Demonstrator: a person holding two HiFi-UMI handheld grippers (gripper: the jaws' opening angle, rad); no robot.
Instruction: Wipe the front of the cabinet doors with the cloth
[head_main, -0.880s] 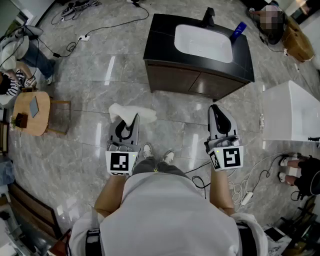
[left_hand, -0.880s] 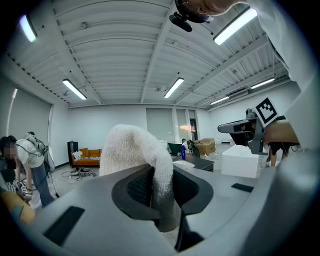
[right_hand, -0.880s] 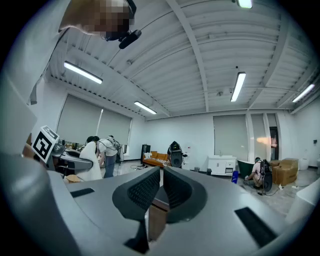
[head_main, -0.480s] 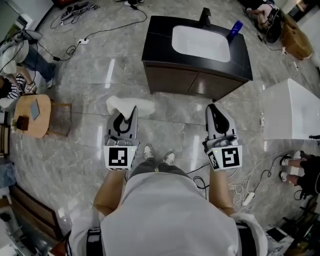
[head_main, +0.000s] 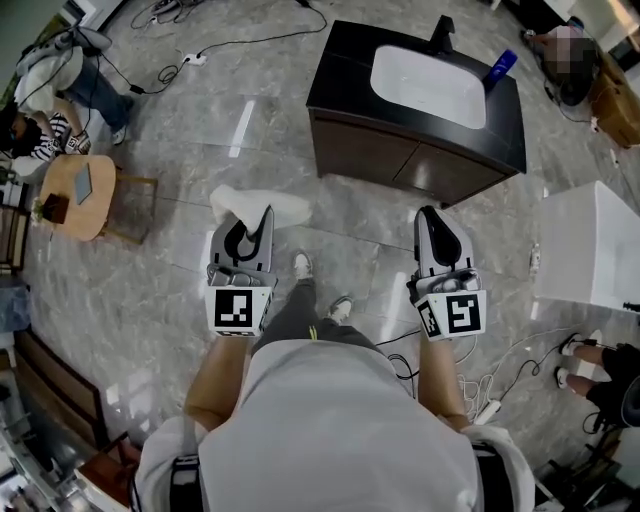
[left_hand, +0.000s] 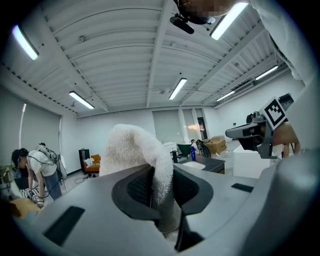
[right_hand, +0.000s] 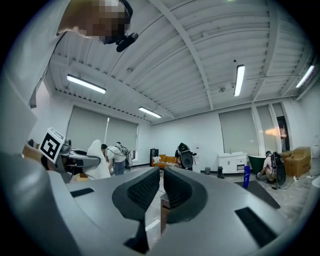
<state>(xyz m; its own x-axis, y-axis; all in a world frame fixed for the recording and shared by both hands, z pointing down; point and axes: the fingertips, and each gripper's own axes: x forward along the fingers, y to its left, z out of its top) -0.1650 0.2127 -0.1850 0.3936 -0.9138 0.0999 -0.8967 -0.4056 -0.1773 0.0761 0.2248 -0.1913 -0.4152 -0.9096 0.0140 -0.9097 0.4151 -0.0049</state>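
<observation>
A vanity cabinet (head_main: 410, 165) with a dark top and a white sink (head_main: 430, 85) stands on the marble floor ahead of me; its brown doors face me. My left gripper (head_main: 264, 214) is shut on a white fluffy cloth (head_main: 258, 204), which sticks up between its pads (left_hand: 142, 187) and flops forward. The cloth (left_hand: 137, 150) fills the middle of the left gripper view. My right gripper (head_main: 428, 215) is held level beside it, shut, with nothing between its pads (right_hand: 145, 190). Both grippers hang well short of the cabinet, over bare floor.
A blue bottle (head_main: 500, 68) and a black faucet (head_main: 441, 35) sit on the cabinet top. A white unit (head_main: 595, 255) stands at the right, a small round wooden table (head_main: 75, 195) at the left. Cables (head_main: 495, 375) lie on the floor. People (head_main: 50, 75) crouch at the far left.
The view has shifted, and the cabinet now sits a little further right. My left foot has stepped forward. Both grippers keep the same pose, the cloth still clamped in the left one.
</observation>
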